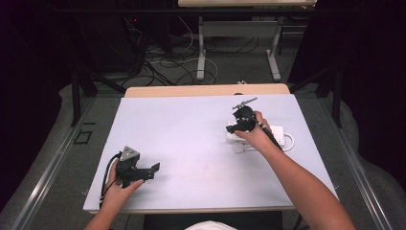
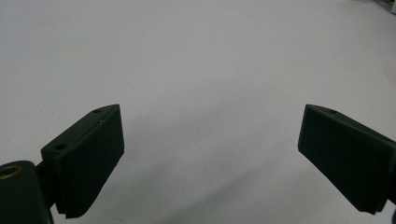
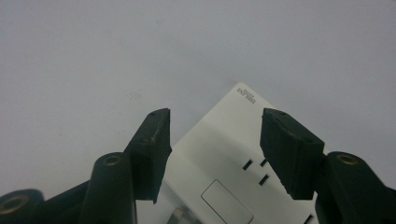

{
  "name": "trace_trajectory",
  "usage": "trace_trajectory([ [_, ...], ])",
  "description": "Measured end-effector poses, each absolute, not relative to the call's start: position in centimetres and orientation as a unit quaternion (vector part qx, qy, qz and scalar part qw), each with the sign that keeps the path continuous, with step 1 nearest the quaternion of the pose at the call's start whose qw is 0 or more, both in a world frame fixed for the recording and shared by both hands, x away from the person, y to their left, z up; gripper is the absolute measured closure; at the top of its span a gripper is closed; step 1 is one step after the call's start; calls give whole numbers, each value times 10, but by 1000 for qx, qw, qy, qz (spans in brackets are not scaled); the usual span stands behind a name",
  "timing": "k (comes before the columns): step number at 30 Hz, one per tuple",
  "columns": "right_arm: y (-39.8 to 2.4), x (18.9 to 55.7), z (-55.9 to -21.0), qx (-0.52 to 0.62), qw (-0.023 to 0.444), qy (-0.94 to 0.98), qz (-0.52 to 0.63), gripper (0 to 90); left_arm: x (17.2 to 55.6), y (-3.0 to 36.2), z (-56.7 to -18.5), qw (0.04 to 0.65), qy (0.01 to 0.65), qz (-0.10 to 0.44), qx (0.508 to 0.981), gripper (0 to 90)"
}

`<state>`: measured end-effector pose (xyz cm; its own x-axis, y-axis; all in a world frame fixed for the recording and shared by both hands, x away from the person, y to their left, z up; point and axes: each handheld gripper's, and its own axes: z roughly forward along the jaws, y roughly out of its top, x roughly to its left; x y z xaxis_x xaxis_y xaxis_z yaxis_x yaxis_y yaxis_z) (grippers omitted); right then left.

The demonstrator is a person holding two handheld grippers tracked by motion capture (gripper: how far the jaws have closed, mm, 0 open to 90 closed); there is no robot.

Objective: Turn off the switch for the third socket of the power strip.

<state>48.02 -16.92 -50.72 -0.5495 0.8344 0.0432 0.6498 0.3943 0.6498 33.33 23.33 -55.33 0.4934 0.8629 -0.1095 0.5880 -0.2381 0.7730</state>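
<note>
A pale grey mat (image 1: 191, 143) covers a wooden table (image 1: 206, 90) in a dim room, its far edge of bare wood showing at 12 o'clock in the high view. Beyond it, a tangle of cables (image 1: 163, 62) lies on the grey floor beside the white legs of a second table (image 1: 237, 45). Black curtains close in on both sides.

The mat itself is bare across its middle, with nothing between the 2 tools.

At 8 o'clock on the mat, the person's left hand (image 1: 119, 184) holds the left gripper (image 1: 149, 171) low over the mat. Its 2 black jaws stand spread wide in the left gripper view, with plain mat between them and nothing pinched.

At 3 o'clock, the right hand (image 1: 258, 136) holds the right gripper (image 3: 215, 149) pointing down over a white power strip (image 1: 278, 132), which lies flat on the mat with its white cord (image 1: 290, 141) looping at its right end. In the right gripper view the strip (image 3: 219, 154) runs from 6 o'clock up toward 1 o'clock, its slots and a lettered end visible. The jaws stand about half spread, 1 on either side of the strip's width, hovering above it. The pads do not press on it.
</note>
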Motion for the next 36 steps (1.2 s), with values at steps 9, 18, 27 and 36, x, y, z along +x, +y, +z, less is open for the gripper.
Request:
trace_trajectory([
  [9,-176,480,-505,429,188,823,321,306,334,234,-553,396,469,176,770,71],
  [18,-180,474,-498,412,198,826,330,215,334,233,-553,397,471,174,768,71],
  [27,-181,469,-493,415,180,825,338,159,334,233,-553,398,472,175,767,70],
  [36,-182,463,-487,411,202,819,346,98,336,233,-553,399,477,170,764,35],
])
